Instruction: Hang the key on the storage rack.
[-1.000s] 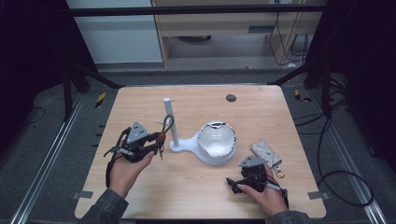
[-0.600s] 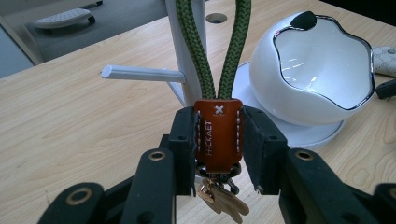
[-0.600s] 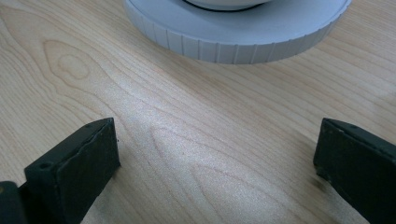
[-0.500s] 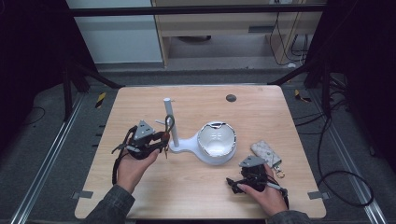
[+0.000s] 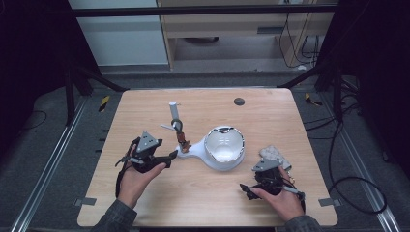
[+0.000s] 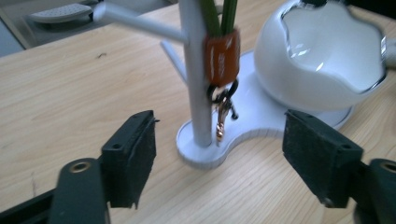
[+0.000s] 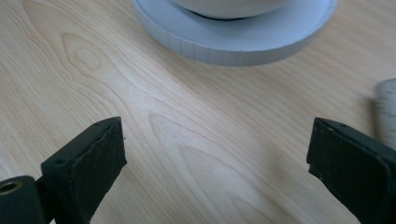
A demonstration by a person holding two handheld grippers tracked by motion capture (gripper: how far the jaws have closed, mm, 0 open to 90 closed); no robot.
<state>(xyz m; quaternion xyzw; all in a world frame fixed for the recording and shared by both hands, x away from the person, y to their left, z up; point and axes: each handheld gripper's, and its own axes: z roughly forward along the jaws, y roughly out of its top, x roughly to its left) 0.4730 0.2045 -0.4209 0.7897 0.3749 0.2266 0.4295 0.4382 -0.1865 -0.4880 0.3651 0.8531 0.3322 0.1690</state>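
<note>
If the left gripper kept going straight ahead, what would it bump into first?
Probably the white stand. The left gripper is open and points right at its post, where an orange-tagged strap hangs. The flat foot of the stand lies nearest, so that may touch first; depth is hard to judge.

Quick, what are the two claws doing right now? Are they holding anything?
Left claw: open, holding nothing, pointed at the white stand.
Right claw: open, holding nothing, over bare table.

- table (image 5: 145, 121): pale wood with clear grain, smooth and matt
- stand (image 6: 205, 154): white plastic, matt; its round bowl (image 6: 317, 79) is glossy
- strap tag (image 6: 222, 58): orange, looks like leather; clip (image 6: 222, 116) below is shiny metal
- left gripper (image 6: 219, 161) pads (image 6: 133, 156): black, rough, matt
</note>
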